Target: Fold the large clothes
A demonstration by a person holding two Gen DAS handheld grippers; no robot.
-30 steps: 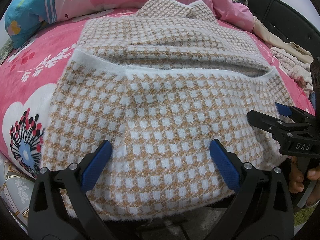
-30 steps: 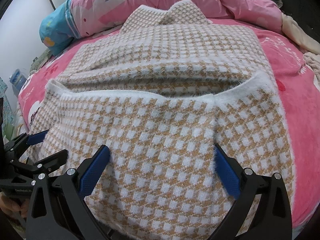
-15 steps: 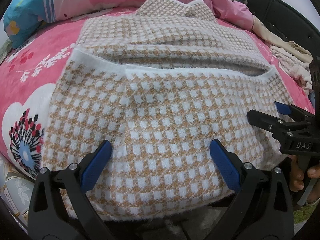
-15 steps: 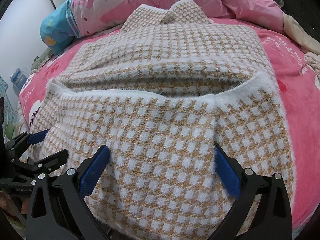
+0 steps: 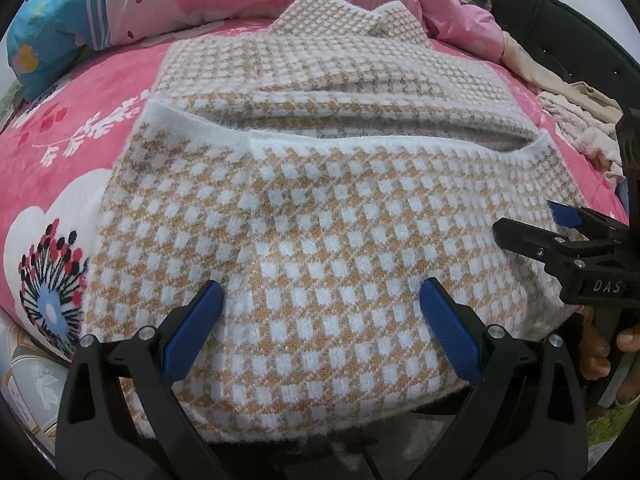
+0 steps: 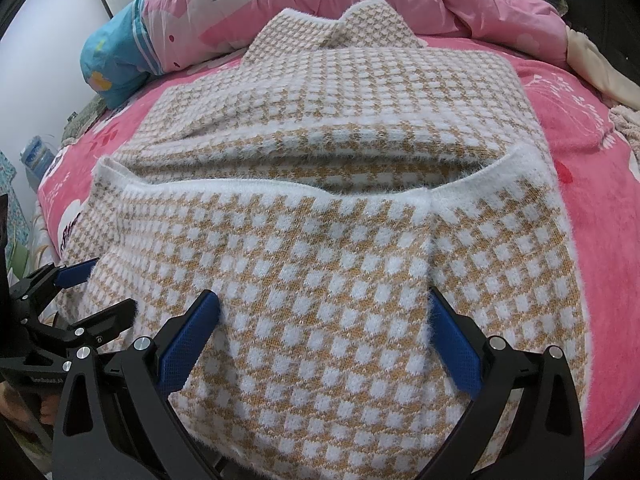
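Observation:
A fuzzy tan-and-white checked sweater (image 5: 320, 216) (image 6: 340, 240) lies flat on the pink bed, collar at the far end. Its lower part is folded up, so the white hem band (image 6: 224, 190) runs across the middle. My left gripper (image 5: 320, 292) is open, its blue pads (image 5: 192, 336) spread over the near left fold. My right gripper (image 6: 322, 300) is open too, over the near right fold, with fabric lying under and between its fingers. Each gripper shows in the other's view: the right gripper (image 5: 526, 220), the left gripper (image 6: 104, 292).
The pink floral bedspread (image 5: 72, 168) surrounds the sweater. A bunched pink quilt (image 6: 440, 0) and a blue pillow (image 6: 112, 64) lie at the far end. Beige and pale pink clothes (image 5: 576, 120) sit at the right by a black bed frame. A hand (image 5: 600, 352) holds the right gripper.

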